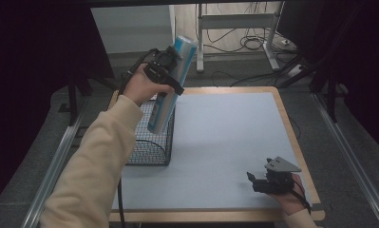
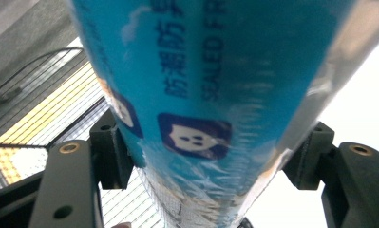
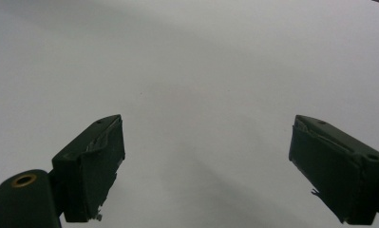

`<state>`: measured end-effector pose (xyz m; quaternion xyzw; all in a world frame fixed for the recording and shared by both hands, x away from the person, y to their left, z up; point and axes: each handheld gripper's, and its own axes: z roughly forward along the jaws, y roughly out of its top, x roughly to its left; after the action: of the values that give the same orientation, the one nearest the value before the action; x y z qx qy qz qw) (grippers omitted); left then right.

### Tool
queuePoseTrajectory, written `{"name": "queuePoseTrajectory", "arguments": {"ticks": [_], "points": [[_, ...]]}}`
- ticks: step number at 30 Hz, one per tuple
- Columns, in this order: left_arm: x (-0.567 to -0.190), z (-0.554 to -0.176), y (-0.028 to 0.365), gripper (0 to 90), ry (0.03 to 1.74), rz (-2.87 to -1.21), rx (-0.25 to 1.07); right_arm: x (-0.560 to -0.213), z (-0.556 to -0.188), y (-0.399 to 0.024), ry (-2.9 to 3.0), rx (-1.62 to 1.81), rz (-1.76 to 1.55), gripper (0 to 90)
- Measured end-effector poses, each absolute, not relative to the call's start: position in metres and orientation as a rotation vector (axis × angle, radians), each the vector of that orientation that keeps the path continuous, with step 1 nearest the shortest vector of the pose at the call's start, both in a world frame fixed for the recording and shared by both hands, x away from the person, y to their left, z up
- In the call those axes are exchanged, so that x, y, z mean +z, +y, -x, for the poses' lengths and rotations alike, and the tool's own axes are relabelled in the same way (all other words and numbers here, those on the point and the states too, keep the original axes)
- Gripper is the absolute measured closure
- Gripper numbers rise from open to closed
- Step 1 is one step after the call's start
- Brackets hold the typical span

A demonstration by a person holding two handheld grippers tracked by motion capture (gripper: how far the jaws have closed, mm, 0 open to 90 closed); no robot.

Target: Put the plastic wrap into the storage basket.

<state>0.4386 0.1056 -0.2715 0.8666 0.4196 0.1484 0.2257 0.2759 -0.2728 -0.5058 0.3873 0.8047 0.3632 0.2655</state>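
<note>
A tall blue cylindrical can [image 1: 174,80] with a shiny wrapper is held tilted in the air above a black wire basket [image 1: 151,135], its lower end inside the basket's top. My left gripper [image 1: 165,71] is shut on the can's middle. In the left gripper view the blue can [image 2: 211,95] sits close up with printed text and a dark blue logo, and both jaws press its sides. My right gripper [image 1: 258,183] rests low near the table's front right, open over the bare white sheet [image 3: 192,71], with nothing between its fingers [image 3: 94,161].
The basket stands at the left edge of the white sheet [image 1: 225,137] that covers the wooden table [image 1: 298,156]. Desk legs [image 1: 200,38] and cables [image 1: 246,42] lie on the floor beyond the table. Dark curtains [image 1: 30,57] flank both sides.
</note>
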Motion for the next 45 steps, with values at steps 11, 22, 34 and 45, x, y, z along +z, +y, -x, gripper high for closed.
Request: {"name": "queuePoseTrajectory", "arguments": {"ticks": [11, 22, 34, 45], "points": [[-0.305, -0.448, 0.131, 31.7, 1.238, -2.397, 0.453, -0.506, -0.276, -0.273, 2.174, 0.983, -1.053, 12.1], [-0.337, -0.465, 0.144, 31.7, 1.321, -2.398, 0.397, -0.505, -0.277, -0.274, 2.169, 1.01, -1.069, 12.1], [-0.363, -0.49, 0.148, 31.7, 1.368, -2.421, 0.357, -0.505, -0.277, -0.275, 2.162, 1.01, -1.074, 12.1], [-0.383, -0.515, 0.144, 31.7, 1.398, -2.433, 0.358, -0.505, -0.278, -0.277, 2.159, 1.002, -1.08, 12.1]]}}
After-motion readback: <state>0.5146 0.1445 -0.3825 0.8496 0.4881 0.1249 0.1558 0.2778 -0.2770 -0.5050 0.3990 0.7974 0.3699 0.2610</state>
